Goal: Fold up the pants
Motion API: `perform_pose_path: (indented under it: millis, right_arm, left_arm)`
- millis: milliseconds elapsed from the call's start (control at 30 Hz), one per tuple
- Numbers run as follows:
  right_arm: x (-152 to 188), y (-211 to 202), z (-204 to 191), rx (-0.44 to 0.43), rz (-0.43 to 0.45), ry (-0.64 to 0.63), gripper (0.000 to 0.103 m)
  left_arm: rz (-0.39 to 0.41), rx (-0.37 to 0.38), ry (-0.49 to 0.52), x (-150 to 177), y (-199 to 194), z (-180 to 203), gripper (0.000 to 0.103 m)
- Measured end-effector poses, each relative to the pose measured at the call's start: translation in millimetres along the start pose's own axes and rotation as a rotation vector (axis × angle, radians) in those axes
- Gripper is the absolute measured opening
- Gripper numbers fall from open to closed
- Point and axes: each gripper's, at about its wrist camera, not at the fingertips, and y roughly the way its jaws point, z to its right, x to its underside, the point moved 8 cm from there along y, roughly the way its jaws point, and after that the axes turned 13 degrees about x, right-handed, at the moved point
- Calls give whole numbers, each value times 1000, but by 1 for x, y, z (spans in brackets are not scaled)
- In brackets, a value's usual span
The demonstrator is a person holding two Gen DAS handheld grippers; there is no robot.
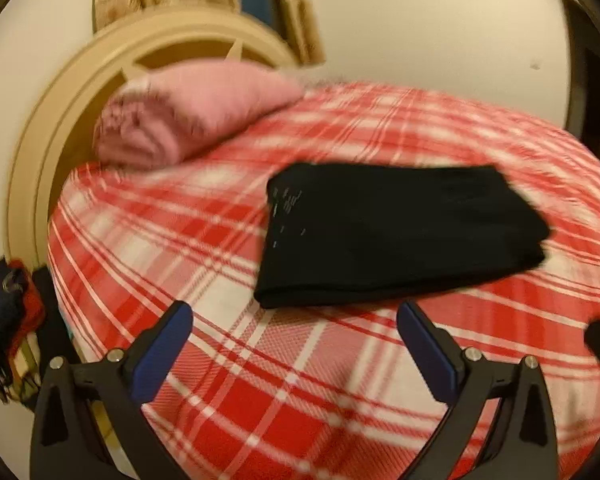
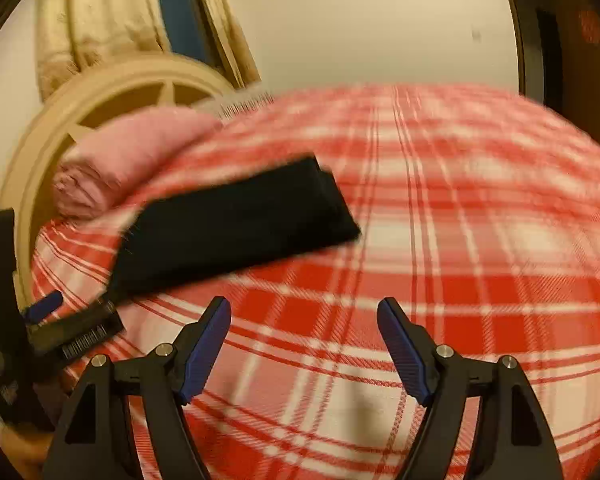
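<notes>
Black pants (image 1: 400,236) seen folded on plaid blanket (image 1: 260,380), edges blurred, left gripper (image 1: 296,320) and right gripper (image 2: 304,312) held wide, empty, nearer than pants.

Folded black fabric pants (image 2: 236,224) motion-blurred, layers unreadable. Red-and-white plaid blanket (image 1: 380,380) cut off at near edge. Left gripper (image 2: 44,308) mostly cropped left.
</notes>
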Motion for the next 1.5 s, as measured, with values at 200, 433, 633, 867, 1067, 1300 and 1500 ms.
perform_pose_path:
  millis: [200,433,633,867,1067,1300,1500]
  right_arm:
    - [-38,-81,1,6,208,28,77]
    - [-46,-162,0,5,384,37,78]
    - [-53,-209,12,43,498,60,79]
    - [-54,-223,22,51,503,103,80]
    - [-52,-228,19,46,513,77,80]
    - [-51,-227,17,46,502,80,80]
    - [-50,-225,16,44,497,78,80]
  left_arm:
    - [145,6,13,-20,-73,2,103]
    - [205,63,-23,-30,-114,-3,103]
    - [252,92,-3,-30,-137,6,103]
    - [303,70,52,-35,-159,16,103]
    - [296,53,74,-35,-161,19,103]
    - [277,38,86,-32,-158,21,103]
    - [266,31,89,-32,-156,21,103]
